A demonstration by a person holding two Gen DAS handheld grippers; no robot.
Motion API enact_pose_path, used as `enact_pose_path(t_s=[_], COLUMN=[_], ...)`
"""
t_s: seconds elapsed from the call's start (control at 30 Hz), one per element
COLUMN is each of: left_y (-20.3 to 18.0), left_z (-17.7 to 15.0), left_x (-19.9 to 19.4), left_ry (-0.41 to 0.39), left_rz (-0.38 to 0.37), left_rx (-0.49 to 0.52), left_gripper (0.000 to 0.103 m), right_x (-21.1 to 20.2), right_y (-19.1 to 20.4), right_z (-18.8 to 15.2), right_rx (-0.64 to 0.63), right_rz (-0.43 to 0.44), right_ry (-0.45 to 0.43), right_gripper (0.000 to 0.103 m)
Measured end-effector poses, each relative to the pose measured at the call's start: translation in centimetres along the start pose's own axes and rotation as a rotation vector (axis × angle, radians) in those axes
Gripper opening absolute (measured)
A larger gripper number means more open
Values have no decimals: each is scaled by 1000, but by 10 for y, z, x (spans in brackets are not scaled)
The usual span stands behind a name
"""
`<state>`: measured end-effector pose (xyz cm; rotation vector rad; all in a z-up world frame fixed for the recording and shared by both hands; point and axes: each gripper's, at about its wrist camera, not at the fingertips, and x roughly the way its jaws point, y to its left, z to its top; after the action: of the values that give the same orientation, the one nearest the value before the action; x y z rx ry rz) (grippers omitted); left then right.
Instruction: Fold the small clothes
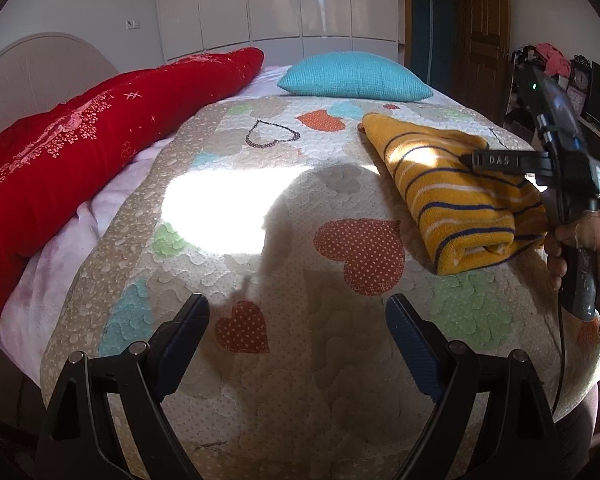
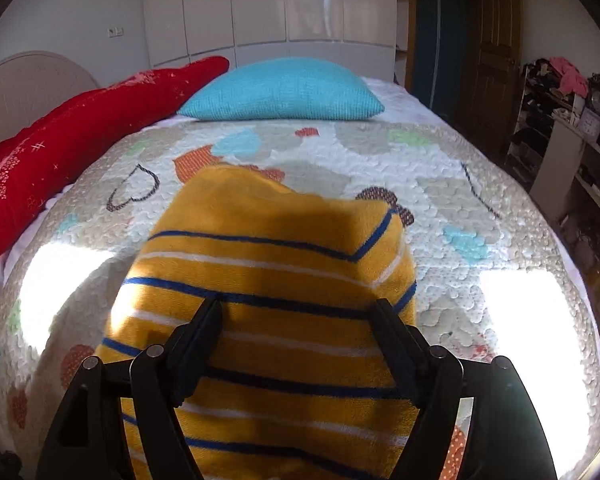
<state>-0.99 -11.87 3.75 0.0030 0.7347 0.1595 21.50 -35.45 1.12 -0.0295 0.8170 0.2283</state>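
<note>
Presently | yellow striped garment (image 2: 268, 300) lies folded (compact bundle) on quilt (image 1: 260, 240) | right gripper (image 2: 296, 316) wide, above it, gripping nothing | left gripper (image 1: 298, 312) wide, empty | fold apparently complete

quilted bed (image 1: 260, 380), folded striped garment (image 1: 460, 200), pillows (image 1: 354, 76)

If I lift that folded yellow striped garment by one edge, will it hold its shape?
Probably not. The garment looks like soft knit, rolled loosely at its fold, so it would likely droop and unfold. It seems light. Its fuzzy surface should grip rather than slip on the quilt.
</note>
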Motion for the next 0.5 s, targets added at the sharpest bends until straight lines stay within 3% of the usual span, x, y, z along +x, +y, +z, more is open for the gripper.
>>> enact_pose_path(t_s=[0.13,0.27,0.37,0.5], left_y=[13,18,19,9], left_z=[7,10,13,22], left_x=[-29,-62,-72,-72], left_ry=[-181,-382,-421,-397], left_rz=[122,218,214,114], left_rx=[-47,-91,-122,-118], left_gripper=[103,103,103,103], right_x=[-20,-61,-83,-105], right_y=[-15,-11,-13,-23], right_z=[-7,-37,-71,-108], right_rx=[82,53,24,37], right_rz=[59,73,60,33], right_ry=[-39,-89,-89,-75], right_gripper=[83,83,83,83])
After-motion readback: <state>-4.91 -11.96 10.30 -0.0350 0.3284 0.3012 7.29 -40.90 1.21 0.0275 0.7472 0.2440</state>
